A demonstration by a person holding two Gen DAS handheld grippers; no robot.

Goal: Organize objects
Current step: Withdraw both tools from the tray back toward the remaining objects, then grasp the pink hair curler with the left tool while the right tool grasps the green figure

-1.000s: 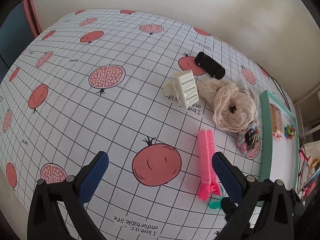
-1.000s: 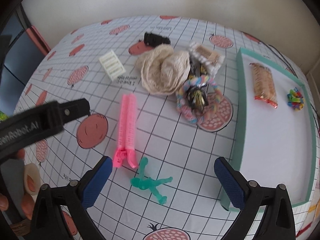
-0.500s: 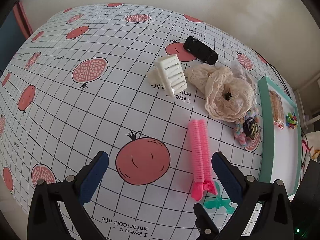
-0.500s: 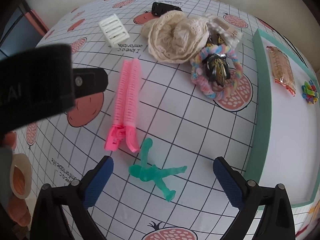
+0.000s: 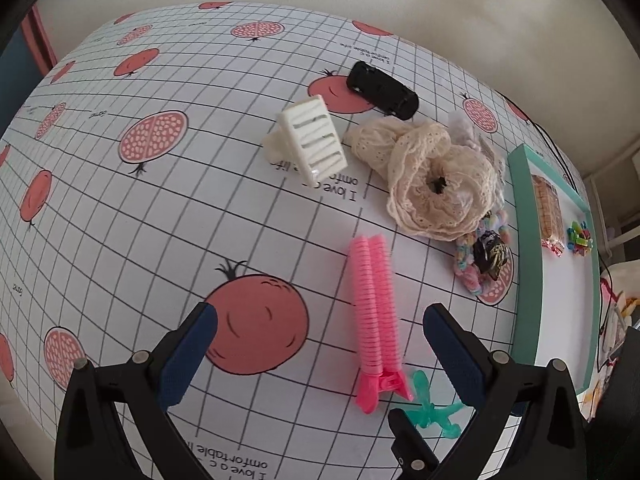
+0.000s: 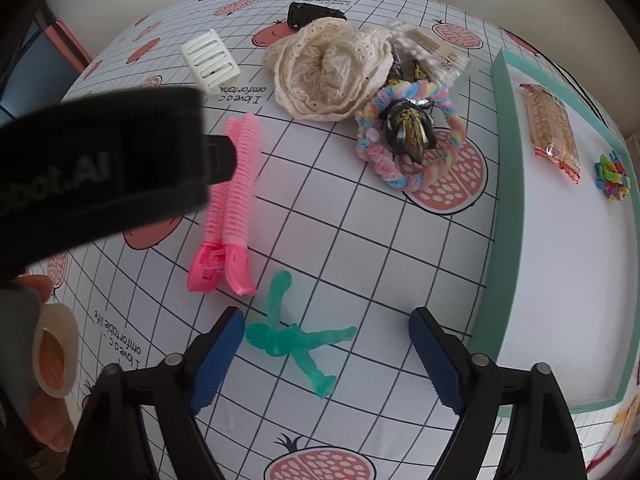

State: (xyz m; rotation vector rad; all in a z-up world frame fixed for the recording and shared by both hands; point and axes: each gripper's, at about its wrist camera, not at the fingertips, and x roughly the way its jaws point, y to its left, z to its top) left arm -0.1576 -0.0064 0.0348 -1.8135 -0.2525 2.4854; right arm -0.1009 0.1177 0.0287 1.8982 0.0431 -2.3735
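**Both grippers open over the scattered hair things**

On the pomegranate-print tablecloth (image 5: 120,208), the left gripper (image 5: 320,354) hangs with its jaws spread wide and nothing between them; the pink hair clip (image 5: 374,312) lies on the cloth just inside its right finger. Beside the clip's hinged end sits the green toy figure (image 6: 298,340). The right gripper (image 6: 326,354) is likewise wide open and empty, its blue pads on either side of that figure, the left pad close to it.

Farther back lie a white claw clip (image 5: 314,140), a black clip (image 5: 382,90), a cream lace scrunchie (image 6: 330,74) and a pastel hair tie (image 6: 412,136) ringed around a dark clip. To the right, the teal-rimmed tray (image 6: 500,168) holds a snack bar (image 6: 550,130) and a small bright bundle (image 6: 612,176).
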